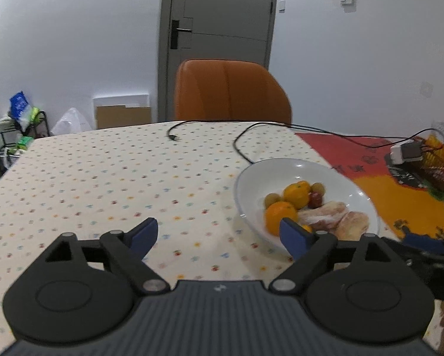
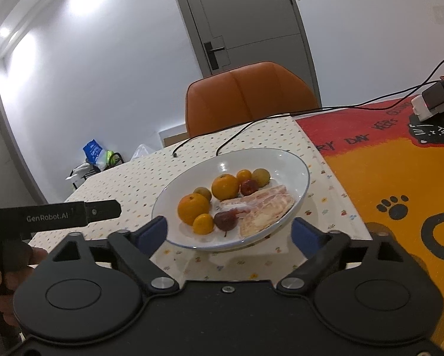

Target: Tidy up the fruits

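Hovering with both the left claw (image 1: 219,235) and right claw (image 2: 229,231) spread apart near the glossy round plate (image 2: 284,160) of smooth oranges (image 2: 225,186).

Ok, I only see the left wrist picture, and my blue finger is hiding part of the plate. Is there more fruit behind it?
Observer: Yes. The right wrist view shows a small orange at the near side of the plate.
Operator: Anything else there?
Observer: A dark red fruit with a stem lies right beside it, next to the meat slices.
Operator: Is the other gripper holding something?
Observer: No, the right gripper is open and empty.
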{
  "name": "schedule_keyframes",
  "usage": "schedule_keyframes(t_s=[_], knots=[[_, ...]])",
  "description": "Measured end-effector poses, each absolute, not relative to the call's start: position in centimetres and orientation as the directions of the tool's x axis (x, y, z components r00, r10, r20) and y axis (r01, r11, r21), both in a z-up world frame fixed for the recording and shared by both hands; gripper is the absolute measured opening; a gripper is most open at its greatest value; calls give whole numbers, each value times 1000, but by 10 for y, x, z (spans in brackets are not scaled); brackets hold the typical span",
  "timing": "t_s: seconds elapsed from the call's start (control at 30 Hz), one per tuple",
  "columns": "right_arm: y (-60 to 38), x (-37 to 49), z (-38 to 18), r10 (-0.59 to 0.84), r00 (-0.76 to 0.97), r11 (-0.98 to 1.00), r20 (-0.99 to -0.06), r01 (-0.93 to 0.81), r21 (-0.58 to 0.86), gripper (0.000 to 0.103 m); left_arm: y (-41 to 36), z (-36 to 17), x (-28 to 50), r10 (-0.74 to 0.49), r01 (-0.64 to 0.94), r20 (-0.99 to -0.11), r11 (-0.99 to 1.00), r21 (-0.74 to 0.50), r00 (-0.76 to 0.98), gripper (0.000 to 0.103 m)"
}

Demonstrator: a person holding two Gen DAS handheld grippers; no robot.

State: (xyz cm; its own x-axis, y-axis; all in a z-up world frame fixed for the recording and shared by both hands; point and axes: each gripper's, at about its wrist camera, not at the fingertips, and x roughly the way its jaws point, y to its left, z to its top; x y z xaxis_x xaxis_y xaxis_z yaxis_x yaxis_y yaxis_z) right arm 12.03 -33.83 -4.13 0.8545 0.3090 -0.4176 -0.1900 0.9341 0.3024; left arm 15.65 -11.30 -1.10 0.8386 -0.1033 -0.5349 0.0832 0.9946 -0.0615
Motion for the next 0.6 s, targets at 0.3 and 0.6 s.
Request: schedule_keyframes(t_s=[0.3,0.6], knots=[[-328,111,-36,347,833,920,-430,-214,328,103,-90,-10,141,-92,73,-553,996,-57,828,98],[-320,99,-39,352,813,924,-464,-222,312,103,-73,-6,121,-104,69,-591,994,-81,800,100]])
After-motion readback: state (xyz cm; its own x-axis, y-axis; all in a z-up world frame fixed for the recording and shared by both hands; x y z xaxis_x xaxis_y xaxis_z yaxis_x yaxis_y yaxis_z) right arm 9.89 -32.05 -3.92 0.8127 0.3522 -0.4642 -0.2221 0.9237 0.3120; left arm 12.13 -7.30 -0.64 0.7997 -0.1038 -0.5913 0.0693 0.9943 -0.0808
